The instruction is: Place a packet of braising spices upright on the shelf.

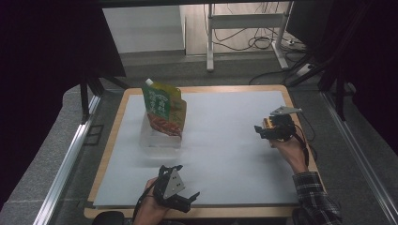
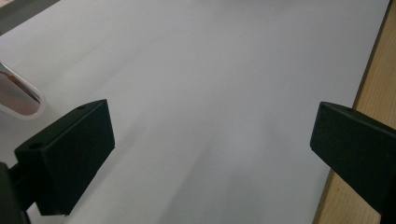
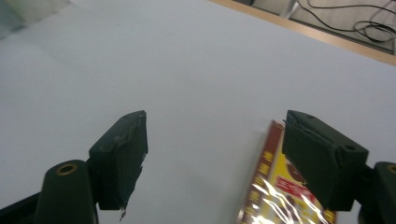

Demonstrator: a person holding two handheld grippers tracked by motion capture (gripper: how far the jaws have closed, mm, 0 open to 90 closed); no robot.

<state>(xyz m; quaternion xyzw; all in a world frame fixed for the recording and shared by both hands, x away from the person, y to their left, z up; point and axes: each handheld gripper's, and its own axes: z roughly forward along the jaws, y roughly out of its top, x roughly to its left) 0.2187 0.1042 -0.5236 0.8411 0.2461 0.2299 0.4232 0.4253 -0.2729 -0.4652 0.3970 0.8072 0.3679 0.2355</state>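
Right tongs (image 1: 261,131) gape above the white tabletop (image 1: 225,140), cables (image 1: 244,40) beyond.

red-yellow packet (image 3: 280,196) half behind gripper

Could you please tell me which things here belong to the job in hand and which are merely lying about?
In the job:
right gripper, open
red and yellow packet beside its jaws
green pouch
clear container under the pouch

Lying about:
cables on the floor
metal stand
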